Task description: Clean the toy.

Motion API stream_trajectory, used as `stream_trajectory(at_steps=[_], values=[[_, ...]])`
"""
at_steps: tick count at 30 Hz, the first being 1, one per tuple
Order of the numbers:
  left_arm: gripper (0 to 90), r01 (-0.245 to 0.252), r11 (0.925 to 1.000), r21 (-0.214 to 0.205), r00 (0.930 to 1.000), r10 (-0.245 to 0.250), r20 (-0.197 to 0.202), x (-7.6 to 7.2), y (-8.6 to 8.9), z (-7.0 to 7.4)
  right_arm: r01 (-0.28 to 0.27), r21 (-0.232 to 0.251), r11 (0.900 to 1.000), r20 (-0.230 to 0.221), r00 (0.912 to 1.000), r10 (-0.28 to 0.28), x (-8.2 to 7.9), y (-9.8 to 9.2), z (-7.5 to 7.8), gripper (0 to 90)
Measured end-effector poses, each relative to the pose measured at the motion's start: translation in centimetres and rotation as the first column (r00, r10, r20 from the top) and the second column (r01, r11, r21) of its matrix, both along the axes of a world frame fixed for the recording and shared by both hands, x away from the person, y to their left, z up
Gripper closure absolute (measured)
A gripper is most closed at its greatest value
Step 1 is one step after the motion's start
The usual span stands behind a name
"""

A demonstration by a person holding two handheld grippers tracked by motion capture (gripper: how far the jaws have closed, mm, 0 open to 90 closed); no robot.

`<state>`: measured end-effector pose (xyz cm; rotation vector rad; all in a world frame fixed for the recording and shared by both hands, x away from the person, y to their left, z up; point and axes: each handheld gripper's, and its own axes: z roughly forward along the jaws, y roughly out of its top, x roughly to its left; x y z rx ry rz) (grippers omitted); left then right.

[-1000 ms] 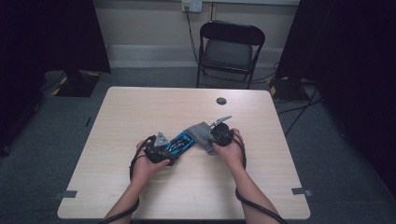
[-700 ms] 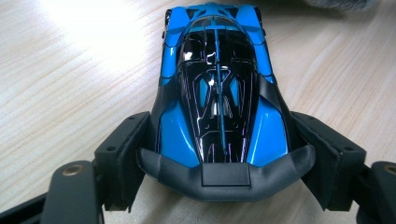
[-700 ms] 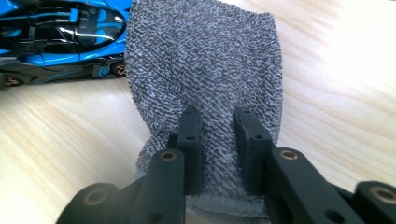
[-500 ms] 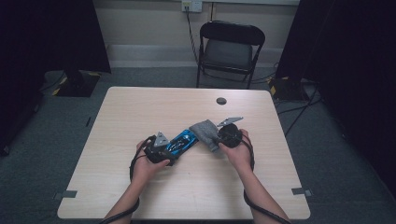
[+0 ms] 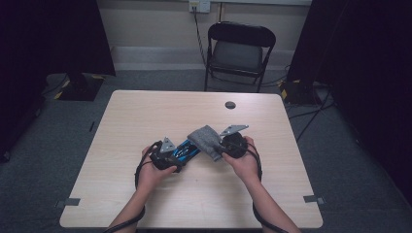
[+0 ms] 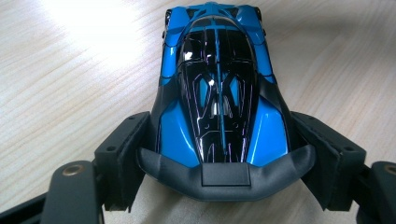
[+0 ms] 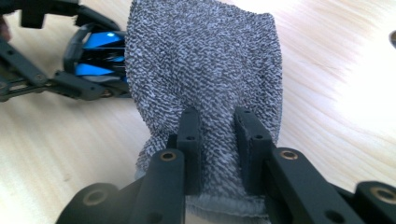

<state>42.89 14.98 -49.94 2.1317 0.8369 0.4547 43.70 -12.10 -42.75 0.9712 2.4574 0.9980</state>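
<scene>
Fingers: left gripper (image 6: 219,186) clamps blue toy car (image 6: 219,93); right gripper (image 7: 219,140) pinches grey cloth (image 7: 205,60) at car's two o'clock. Risk: thin pinch slips; cloth drops on bench (image 5: 145,116).

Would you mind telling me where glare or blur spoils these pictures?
Left gripper view: glare whitens the table at top left, highlights glint on the car, and the near tongs are soft. Right gripper view: the table washes out at right, while the cloth stays sharp. High view: dim surroundings, no glare.
</scene>
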Motion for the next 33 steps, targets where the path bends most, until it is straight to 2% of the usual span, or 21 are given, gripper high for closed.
stream_trajectory(at_steps=[3,8,9,10,11,18,22,25,28,33], values=[[24.4,-0.001,1.0,0.0,1.0,0.001,0.0,0.0,0.0,0.0,-0.021,0.0,0.9998,-0.006,0.9998,0.021,-0.4,0.6,-0.3,73.7],[24.4,0.0,1.0,-0.006,1.0,0.0,-0.005,0.0,0.0,0.0,-0.096,-0.037,0.9948,-0.001,0.9954,0.096,-1.2,2.5,-0.9,73.2],[24.4,0.0,1.0,-0.006,1.0,0.0,-0.005,0.0,0.0,0.0,-0.096,-0.037,0.9948,-0.001,0.9954,0.096,-1.2,2.5,-0.9,73.2],[24.4,-0.001,1.0,-0.006,1.0,0.001,-0.005,0.0,0.0,0.0,-0.119,-0.054,0.9915,0.006,0.9929,0.119,-1.5,3.4,-0.9,73.1],[24.4,-0.001,1.0,0.002,1.0,0.001,0.001,0.0,0.0,0.0,-0.119,-0.054,0.9915,0.006,0.9929,0.119,-1.5,3.4,-0.9,73.1],[24.4,0.0,1.0,0.006,1.0,0.0,0.007,0.0,0.0,0.0,-0.206,-0.08,0.9753,0.005,0.9784,0.207,-1.8,6.1,-0.7,72.4],[24.4,-0.001,1.0,0.008,1.0,0.001,0.007,0.0,0.0,0.0,-0.206,-0.111,0.9724,-0.002,0.9784,0.207,-1.5,7.0,-1.0,71.8],[24.4,-0.003,1.0,-0.002,1.0,0.003,0.004,0.0,0.0,0.0,-0.203,-0.115,0.9723,-0.006,0.9789,0.204,-1.3,7.3,-1.1,71.5],[24.4,-0.003,1.0,-0.002,1.0,0.003,0.004,0.0,0.0,0.0,-0.195,-0.107,0.9749,-0.016,0.9808,0.195,-1.1,7.4,-1.4,70.4],[24.4,-0.001,1.0,0.001,1.0,0.001,0.0,0.0,0.0,0.0,-0.18,-0.058,0.982,-0.03,0.9836,0.178,-0.8,6.9,-1.8,70.4]])
